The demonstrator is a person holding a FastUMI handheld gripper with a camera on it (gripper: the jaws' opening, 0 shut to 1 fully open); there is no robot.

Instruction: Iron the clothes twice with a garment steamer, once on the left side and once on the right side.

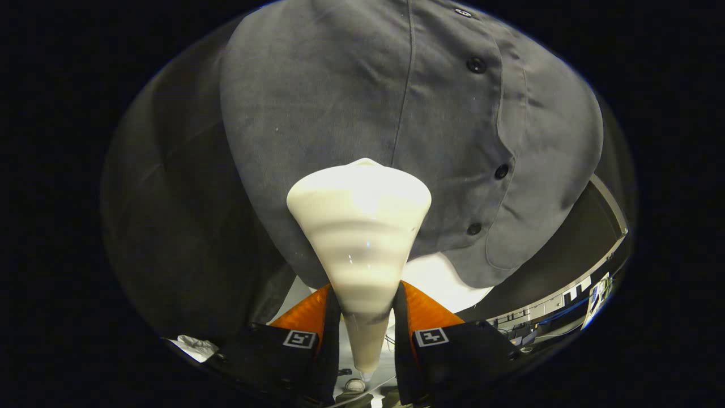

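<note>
A cream-white garment steamer (pixel 361 226) stands up between the two fingers of the hand-held gripper (pixel 366 317), its narrow handle end pinched between them and its body widening like a cone toward a broad, rounded head. That head is held right up against a dark grey shirt (pixel 351 90) that hangs just beyond the fingers — whether the head actually touches the cloth cannot be told. The hand-held gripper is clenched on the steamer's handle, one finger pressing on each side of it. The steamer's head sits on the shirt's front panel, beside a long vertical seam and to the side of the button placket. Down that placket runs a row of dark round buttons (pixel 476 65), and the placket edge curves away toward the shirt's lower hem. The cloth looks smooth, with a few soft folds near the hem. Under the hem a bright white surface (pixel 447 280) shows, partly hidden by the steamer and the fingers. Beside the shirt, dark cloth of the booth's wall (pixel 170 226) hangs in loose folds. Low near one finger lies a crumpled white piece of something (pixel 192 344) — too small to tell what it is. Beyond the other finger, a pale rail (pixel 609 207) and blurred room clutter appear far off.
</note>
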